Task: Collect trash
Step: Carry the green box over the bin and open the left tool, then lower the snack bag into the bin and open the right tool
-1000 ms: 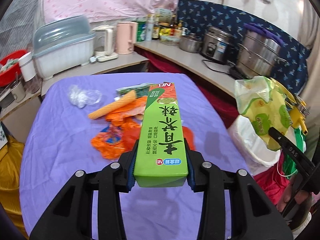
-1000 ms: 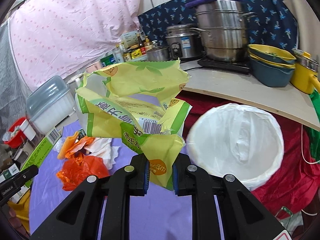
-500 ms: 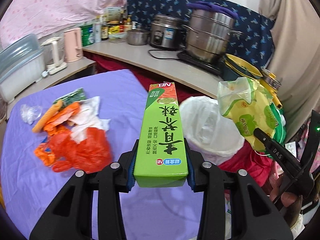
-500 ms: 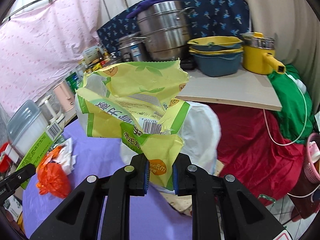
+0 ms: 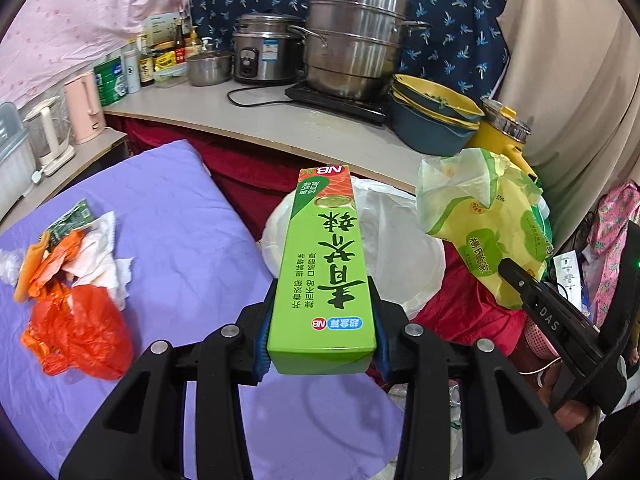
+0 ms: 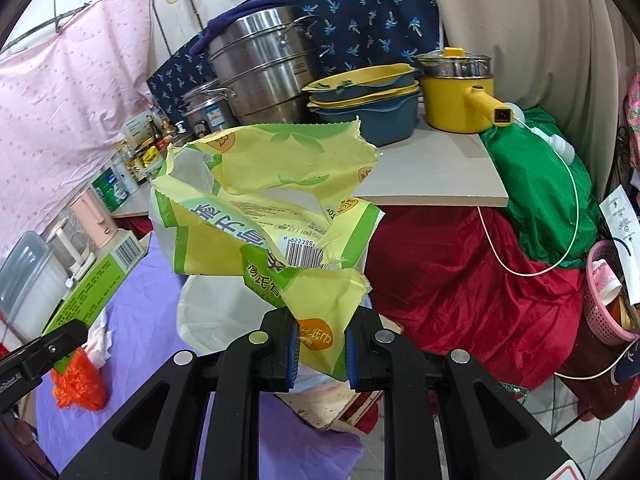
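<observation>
My left gripper (image 5: pixel 322 346) is shut on a long green box (image 5: pixel 326 264), held level above the table's right edge, its far end over the white-lined trash bin (image 5: pixel 400 240). My right gripper (image 6: pixel 320 344) is shut on a crumpled yellow-green wrapper (image 6: pixel 264 208), held above the bin (image 6: pixel 216 312). The wrapper (image 5: pixel 484 236) and right gripper (image 5: pixel 520 284) show at the right of the left wrist view. The green box (image 6: pixel 96 280) shows at the left of the right wrist view. More trash lies on the purple table (image 5: pixel 172 208): an orange bag (image 5: pixel 80 332), white tissue (image 5: pixel 104 264) and a green packet (image 5: pixel 68 222).
A counter (image 5: pixel 280 128) behind holds a steel steamer (image 5: pixel 356 40), rice cooker (image 5: pixel 264 56), stacked bowls (image 5: pixel 432 116) and a yellow pot (image 6: pixel 456 92). Kettles (image 5: pixel 84 106) stand at the left. A red cloth (image 6: pixel 460 280) hangs under the counter. A pink basket (image 6: pixel 604 312) stands at the right.
Both grippers have swung right, away from the trash pile toward the bin. The box's far end now hangs over the bin, and the wrapper is carried above it.
</observation>
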Demonstrator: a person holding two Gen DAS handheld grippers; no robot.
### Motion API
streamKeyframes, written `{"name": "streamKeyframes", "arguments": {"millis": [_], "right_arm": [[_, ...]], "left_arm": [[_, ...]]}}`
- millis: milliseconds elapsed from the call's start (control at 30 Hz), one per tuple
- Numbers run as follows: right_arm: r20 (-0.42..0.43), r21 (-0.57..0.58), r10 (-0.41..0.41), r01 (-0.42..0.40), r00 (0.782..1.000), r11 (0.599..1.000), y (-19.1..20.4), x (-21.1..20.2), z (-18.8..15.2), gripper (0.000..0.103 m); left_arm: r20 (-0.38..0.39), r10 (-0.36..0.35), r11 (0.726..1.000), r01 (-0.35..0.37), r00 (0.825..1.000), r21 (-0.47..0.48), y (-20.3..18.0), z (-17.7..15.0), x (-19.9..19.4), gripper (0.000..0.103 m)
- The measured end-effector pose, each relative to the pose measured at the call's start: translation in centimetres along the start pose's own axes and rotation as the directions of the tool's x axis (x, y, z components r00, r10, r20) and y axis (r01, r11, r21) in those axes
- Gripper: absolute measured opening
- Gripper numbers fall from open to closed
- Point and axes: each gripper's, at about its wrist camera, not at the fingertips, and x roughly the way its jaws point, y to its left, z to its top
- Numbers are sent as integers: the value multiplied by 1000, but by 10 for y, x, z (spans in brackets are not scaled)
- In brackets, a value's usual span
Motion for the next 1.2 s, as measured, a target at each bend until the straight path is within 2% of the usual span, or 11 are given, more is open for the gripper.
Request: {"name": "streamKeyframes", "arguments": {"millis": [267,467,533,567,667,1200], "right_arm": [[-22,30,-31,32,999,999,-16,15,0,17],[-43,42,-44,46,998,998,-21,28,-1,17],[-47,42,-45,47,998,998,-21,31,-1,17],[-48,42,-44,46,998,998,-19,31,-1,17],[-50,35,-37,39,998,999,-16,35,1,17],[-80,-58,41,-45,996,997,43,76,9,23]], "left_arm": [[-49,-20,999,22,999,27,-20,14,45,38],[-84,-46,999,47,995,7,-23,20,71,38],[-83,-33,999,34,996,6,-21,21,76,42],[-80,-29,1000,29,996,3,-20,22,77,50],[-58,-12,999,10,998,-31,-10,23,75,60],[-42,113,990,-116,993,-84,39,10,53,65]]}}
